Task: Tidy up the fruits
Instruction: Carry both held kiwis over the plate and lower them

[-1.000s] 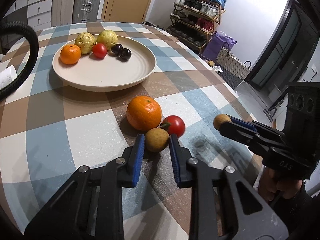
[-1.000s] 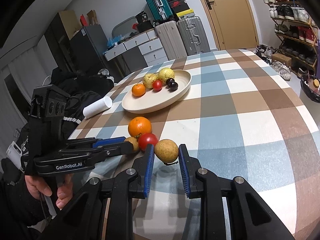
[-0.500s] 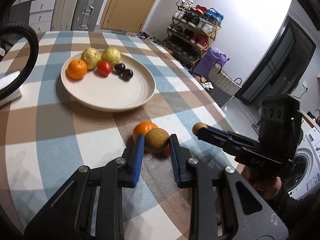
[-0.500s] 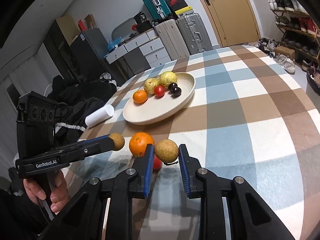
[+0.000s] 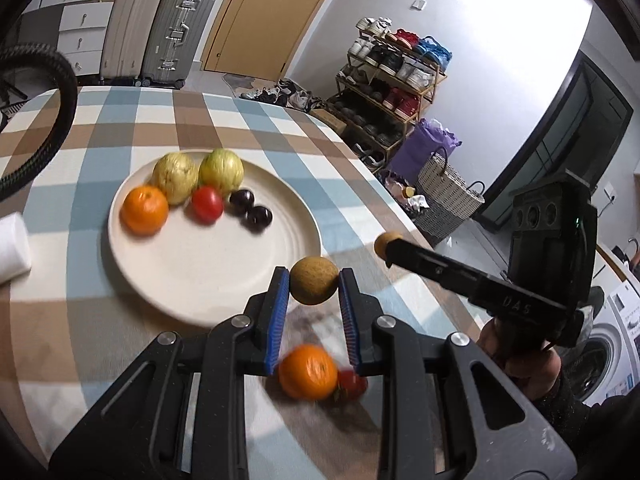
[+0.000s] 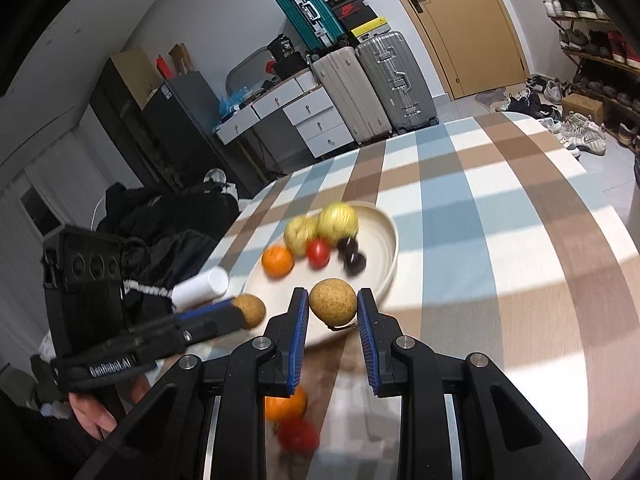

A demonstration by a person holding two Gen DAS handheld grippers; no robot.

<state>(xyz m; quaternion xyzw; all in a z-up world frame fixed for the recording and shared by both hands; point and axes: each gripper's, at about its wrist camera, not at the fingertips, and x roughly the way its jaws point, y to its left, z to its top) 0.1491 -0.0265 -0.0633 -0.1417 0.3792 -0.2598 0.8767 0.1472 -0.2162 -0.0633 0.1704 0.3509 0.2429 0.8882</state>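
Two small brown fruits are held in the air over the plate's near rim (image 5: 188, 312): one (image 5: 314, 286) pinched in the left gripper (image 5: 313, 292), the other (image 6: 333, 301) in the right gripper (image 6: 333, 312). An orange (image 5: 307, 371) and what looks like a tomato (image 5: 352, 385) lie blurred on the table near its edge.

two brown fruits (image 5: 313, 286) held above plate (image 5: 160, 292)

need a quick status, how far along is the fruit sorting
Done: six fruits already sit on the plate. In hand: the left gripper and the right gripper each carry a small brown fruit near the plate's rim. Left: an orange and a tomato lie on the tablecloth.
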